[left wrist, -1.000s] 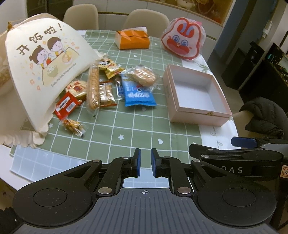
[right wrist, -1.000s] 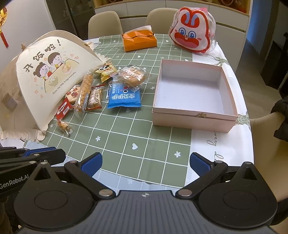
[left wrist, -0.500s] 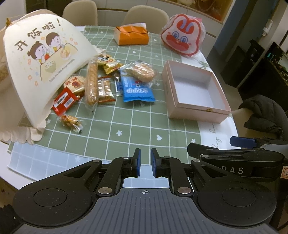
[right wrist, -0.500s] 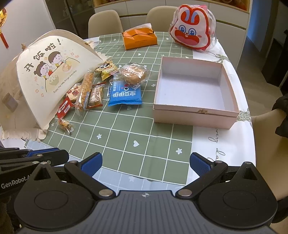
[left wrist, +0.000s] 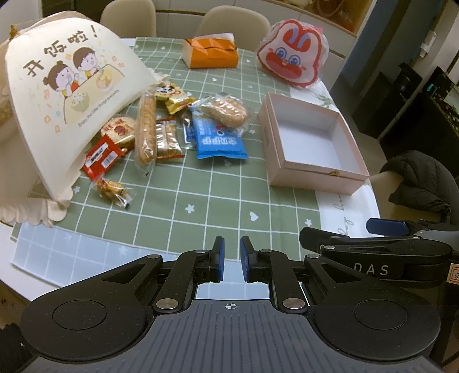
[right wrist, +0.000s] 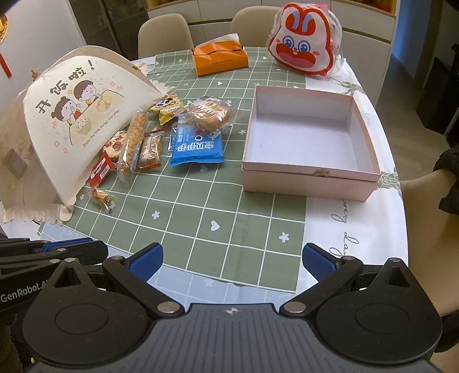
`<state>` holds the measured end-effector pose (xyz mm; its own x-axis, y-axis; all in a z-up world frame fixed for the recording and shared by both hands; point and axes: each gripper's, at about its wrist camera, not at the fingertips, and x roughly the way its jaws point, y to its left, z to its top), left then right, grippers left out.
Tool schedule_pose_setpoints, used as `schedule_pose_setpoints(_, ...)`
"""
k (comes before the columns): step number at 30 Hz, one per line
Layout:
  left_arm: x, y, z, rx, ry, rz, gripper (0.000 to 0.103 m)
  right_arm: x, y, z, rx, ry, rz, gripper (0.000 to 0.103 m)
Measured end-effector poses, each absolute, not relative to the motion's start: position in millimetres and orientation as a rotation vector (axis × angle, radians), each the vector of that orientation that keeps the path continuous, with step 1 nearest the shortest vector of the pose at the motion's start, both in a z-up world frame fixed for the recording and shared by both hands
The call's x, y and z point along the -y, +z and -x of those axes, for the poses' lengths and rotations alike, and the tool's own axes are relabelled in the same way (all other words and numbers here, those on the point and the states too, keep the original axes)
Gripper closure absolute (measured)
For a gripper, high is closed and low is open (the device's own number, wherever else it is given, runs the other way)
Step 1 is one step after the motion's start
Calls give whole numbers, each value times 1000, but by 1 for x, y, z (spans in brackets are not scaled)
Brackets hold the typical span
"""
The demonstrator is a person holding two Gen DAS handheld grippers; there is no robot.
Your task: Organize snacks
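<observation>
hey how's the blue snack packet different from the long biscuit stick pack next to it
The blue snack packet is opaque, broad and flat; the long biscuit stick pack is clear and narrow, showing its golden contents. A wrapped bread roll overlaps the blue packet's far end; the stick pack's far end reaches the cream food cover. Both lie sealed on the green tablecloth.

You are in a home dining room. Soft chairs [right wrist: 162, 31] stand around a surface with a green checked cloth [right wrist: 200, 212], and cupboards [right wrist: 206, 8] line the wall behind.
</observation>
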<state>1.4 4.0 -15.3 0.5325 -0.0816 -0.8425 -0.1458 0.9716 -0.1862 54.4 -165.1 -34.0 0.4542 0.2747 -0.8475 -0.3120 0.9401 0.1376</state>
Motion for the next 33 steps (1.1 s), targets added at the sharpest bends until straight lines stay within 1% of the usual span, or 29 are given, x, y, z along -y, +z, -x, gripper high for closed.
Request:
schedule_pose_setpoints(14, -7, -19, -3, -1019, 49, 259, 87, 164, -38, -57, -1048, 364, 45, 0)
schedule_pose_setpoints(19, -24, -33, -7, -988, 91, 291, 87, 161, -42, -61, -1034, 387, 40, 0)
schedule_pose_setpoints(21, -39, -47, -9, -958, 154, 290, 87, 157, -44, -64, -970, 454, 12, 0)
schedule_pose_setpoints(24, -77, -76, -14, -934, 274, 297, 86, 141, -58, -67, -797, 623, -7, 0)
schedule_pose_setpoints(25, -93, -86, -15, -923, 325, 289, 86, 128, -66, -72, -788, 662, 20, 0)
schedule_pose_setpoints(27, -123, -101, -14, -910, 423, 272, 86, 97, -86, -85, -863, 744, 102, 0)
schedule_pose_setpoints(29, -154, -112, -10, -907, 470, 316, 84, 64, -105, -95, -909, 784, 187, 0)
schedule_pose_setpoints(33, -208, -126, -12, -910, 376, 525, 84, -1, -126, -100, -845, 817, 360, 0)
